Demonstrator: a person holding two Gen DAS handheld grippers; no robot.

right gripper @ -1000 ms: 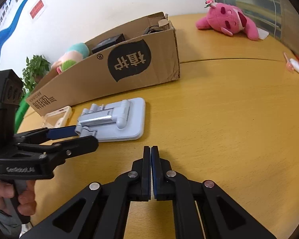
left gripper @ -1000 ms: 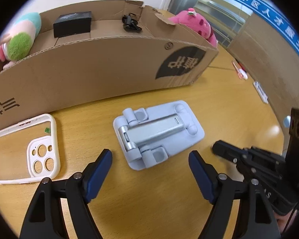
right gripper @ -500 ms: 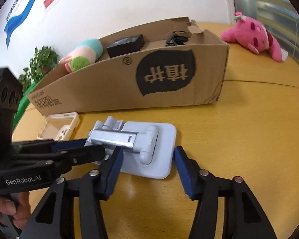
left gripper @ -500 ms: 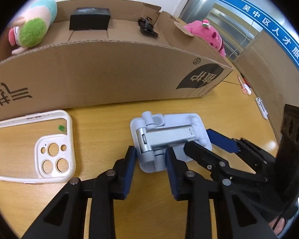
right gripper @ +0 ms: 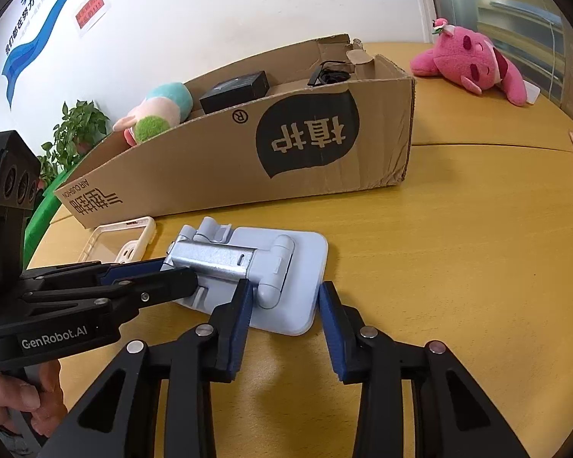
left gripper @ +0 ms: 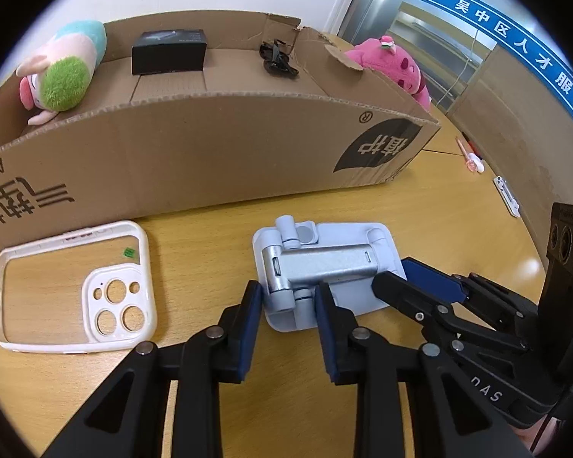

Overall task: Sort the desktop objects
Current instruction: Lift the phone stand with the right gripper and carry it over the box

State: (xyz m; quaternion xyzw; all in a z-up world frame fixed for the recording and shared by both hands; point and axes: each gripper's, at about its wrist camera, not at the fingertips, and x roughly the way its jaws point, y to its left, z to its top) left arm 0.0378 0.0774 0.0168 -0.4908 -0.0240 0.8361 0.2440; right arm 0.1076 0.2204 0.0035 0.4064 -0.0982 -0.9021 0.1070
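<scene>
A pale blue folding phone stand (left gripper: pixel 324 263) lies flat on the wooden table (left gripper: pixel 439 206) in front of a long cardboard box (left gripper: pixel 210 145). My left gripper (left gripper: pixel 288 305) has its jaws around the stand's near corner, pads close to its hinge end. My right gripper (right gripper: pixel 284 305) has its jaws around the stand's other end (right gripper: pixel 282 263), with a small gap at each pad. A white phone case (left gripper: pixel 76 286) lies on the table to the left; it also shows in the right wrist view (right gripper: pixel 122 240).
The box holds a green and pink plush (left gripper: pixel 63 72), a black box (left gripper: pixel 168 51) and a black clip (left gripper: pixel 277 61). A pink plush (right gripper: pixel 473 65) lies behind the box. A pink pen (left gripper: pixel 470 158) and a white item (left gripper: pixel 508 194) lie at the far right.
Both grippers moved in on the phone stand. The left jaws narrowed from wide open to around its corner. The right jaws went from shut to open around its other end.
</scene>
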